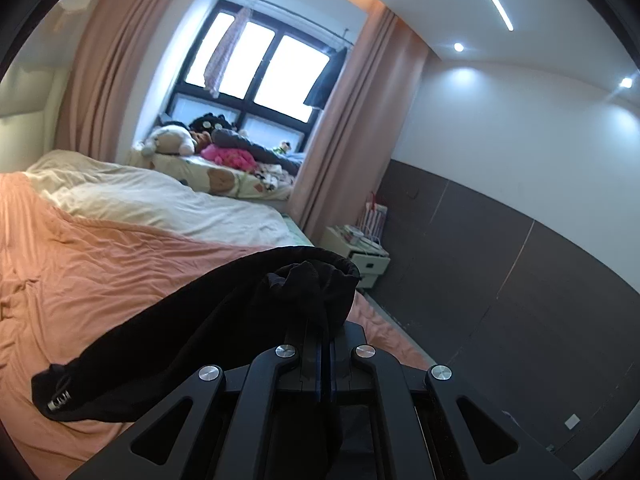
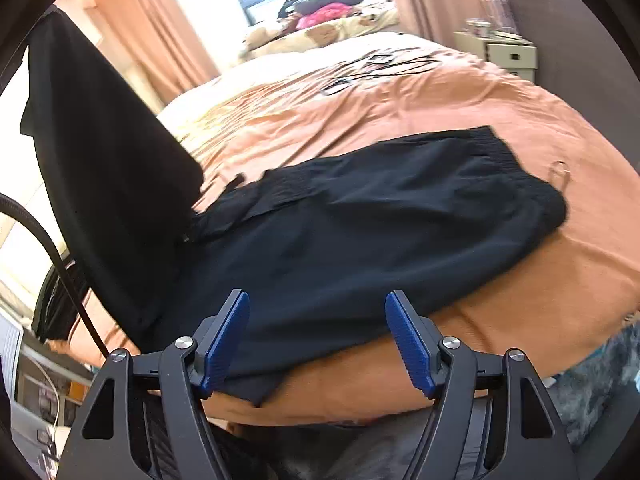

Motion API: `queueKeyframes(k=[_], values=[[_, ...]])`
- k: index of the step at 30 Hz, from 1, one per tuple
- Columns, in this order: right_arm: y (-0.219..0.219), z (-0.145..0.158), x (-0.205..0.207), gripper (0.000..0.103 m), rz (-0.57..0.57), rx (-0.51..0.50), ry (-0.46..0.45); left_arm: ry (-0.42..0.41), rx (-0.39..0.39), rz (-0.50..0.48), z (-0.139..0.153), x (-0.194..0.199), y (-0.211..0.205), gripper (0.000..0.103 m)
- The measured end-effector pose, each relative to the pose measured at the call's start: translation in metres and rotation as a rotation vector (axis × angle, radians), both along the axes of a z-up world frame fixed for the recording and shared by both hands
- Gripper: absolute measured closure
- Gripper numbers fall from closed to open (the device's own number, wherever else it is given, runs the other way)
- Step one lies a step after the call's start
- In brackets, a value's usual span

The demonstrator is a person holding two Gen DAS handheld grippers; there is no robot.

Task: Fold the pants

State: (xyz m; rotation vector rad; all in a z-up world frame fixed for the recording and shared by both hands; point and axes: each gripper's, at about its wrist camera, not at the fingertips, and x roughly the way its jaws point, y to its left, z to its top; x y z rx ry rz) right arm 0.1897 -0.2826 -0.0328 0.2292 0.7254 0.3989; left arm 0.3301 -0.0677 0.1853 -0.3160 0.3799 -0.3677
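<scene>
Bedroom setting: a wide bed [image 2: 400, 96] with a peach cover fills both views, with a cream quilt [image 1: 160, 204] toward its far end and a dark-framed window [image 1: 256, 68] between pink curtains [image 1: 344, 128] beyond it. Soft toys [image 1: 172, 140] lie on the window ledge, and a pale nightstand [image 1: 360, 248] stands beside the bed against the panelled wall.

Left gripper [image 1: 324, 336]: fingers pressed together, pinching a bunched fold of the black pants [image 1: 224, 320]. From the pinch point the fabric rises ahead of the fingertips, then drapes down and to the left, clear of the peach cover underneath. A small metal fitting [image 1: 59, 398] shows at the lower end of the hanging portion.

Right gripper [image 2: 318, 340]: blue-padded fingers [image 2: 224, 344] spread wide apart, nothing between them. It sits at the near edge of the bed, facing along the mattress.

In the right wrist view the main body of the pants [image 2: 380, 224] lies flat on the peach cover directly ahead of the spread fingers, with the nearest hem at the mattress edge, overlapping the left blue pad in this view; contact cannot be confirmed. The gathered waistband [image 2: 528, 176] is at the far right. On the left, one section of the pants is lifted steeply off the bed toward the upper left of the view.
</scene>
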Motion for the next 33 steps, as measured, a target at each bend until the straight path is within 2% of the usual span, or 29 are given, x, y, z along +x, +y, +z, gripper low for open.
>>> queueKeyframes(k=[5, 9, 18, 25, 33], values=[[-0.017, -0.006, 0.002, 0.033, -0.051, 0.014, 0.01, 0.049, 0.009, -0.044, -0.012, 0.022, -0.042, 0.101], [-0.049, -0.007, 0.001, 0.033, -0.104, 0.039, 0.012, 0.096, 0.019, -0.087, -0.028, 0.041, -0.076, 0.101], [-0.115, -0.025, -0.003, 0.033, -0.227, 0.119, 0.037, 0.239, 0.046, -0.197, -0.088, 0.08, -0.154, 0.101], [-0.153, -0.04, -0.01, 0.033, -0.303, 0.161, 0.063, 0.326, 0.053, -0.302, -0.134, 0.085, -0.215, 0.101], [-0.175, -0.048, -0.018, 0.033, -0.349, 0.182, 0.082, 0.397, 0.078, -0.396, -0.171, 0.081, -0.274, 0.101]])
